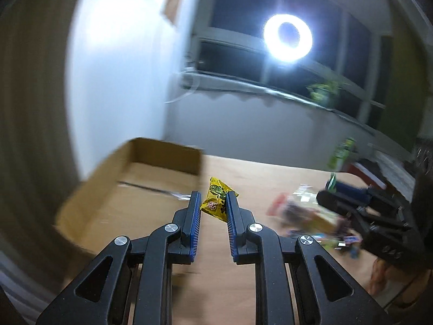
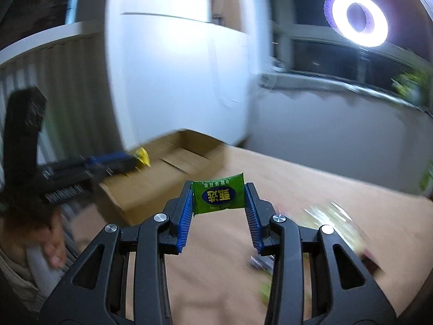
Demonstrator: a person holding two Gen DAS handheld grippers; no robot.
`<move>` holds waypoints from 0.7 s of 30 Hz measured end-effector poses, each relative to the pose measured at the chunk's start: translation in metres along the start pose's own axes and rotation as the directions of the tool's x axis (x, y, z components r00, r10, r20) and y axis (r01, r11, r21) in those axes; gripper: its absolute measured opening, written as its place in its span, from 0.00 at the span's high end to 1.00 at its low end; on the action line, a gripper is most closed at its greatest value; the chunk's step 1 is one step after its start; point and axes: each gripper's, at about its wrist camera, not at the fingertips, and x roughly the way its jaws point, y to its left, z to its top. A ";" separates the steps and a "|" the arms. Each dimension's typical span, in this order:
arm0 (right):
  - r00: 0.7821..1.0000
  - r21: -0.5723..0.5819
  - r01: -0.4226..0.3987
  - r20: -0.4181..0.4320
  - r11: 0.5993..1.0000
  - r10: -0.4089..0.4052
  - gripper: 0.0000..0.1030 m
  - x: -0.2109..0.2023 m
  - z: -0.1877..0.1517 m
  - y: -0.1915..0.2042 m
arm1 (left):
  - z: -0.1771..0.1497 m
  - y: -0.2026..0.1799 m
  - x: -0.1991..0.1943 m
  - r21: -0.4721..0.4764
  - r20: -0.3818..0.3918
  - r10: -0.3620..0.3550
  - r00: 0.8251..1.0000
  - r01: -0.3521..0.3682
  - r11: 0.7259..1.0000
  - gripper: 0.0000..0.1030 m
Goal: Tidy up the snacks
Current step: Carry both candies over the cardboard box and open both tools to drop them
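My left gripper is shut on a yellow snack packet and holds it above the wooden table, just right of an open cardboard box. My right gripper is shut on a green snack packet held in the air over the table. The box lies ahead and to its left. The left gripper with the yellow packet shows at the left of the right wrist view, over the box. The right gripper shows at the right of the left wrist view.
A blurred pile of mixed snack packets lies on the table to the right; it also shows in the right wrist view. A green bottle stands at the far right. A ring light and window are behind.
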 end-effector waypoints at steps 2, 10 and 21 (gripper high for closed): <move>0.999 -0.026 -0.043 -0.012 0.999 0.043 0.63 0.027 0.014 0.020 | -0.001 0.024 0.006 -0.033 -0.010 0.033 0.999 -0.034 0.999 0.84; 0.990 -0.093 -0.118 -0.090 0.989 0.110 0.58 0.114 0.036 0.065 | -0.005 0.065 0.025 -0.086 -0.049 0.065 0.997 -0.069 0.994 0.82; 0.996 -0.049 -0.026 -0.086 0.998 0.022 0.34 0.090 0.022 0.042 | -0.014 0.088 0.019 -0.153 -0.028 0.110 0.994 -0.113 0.982 0.47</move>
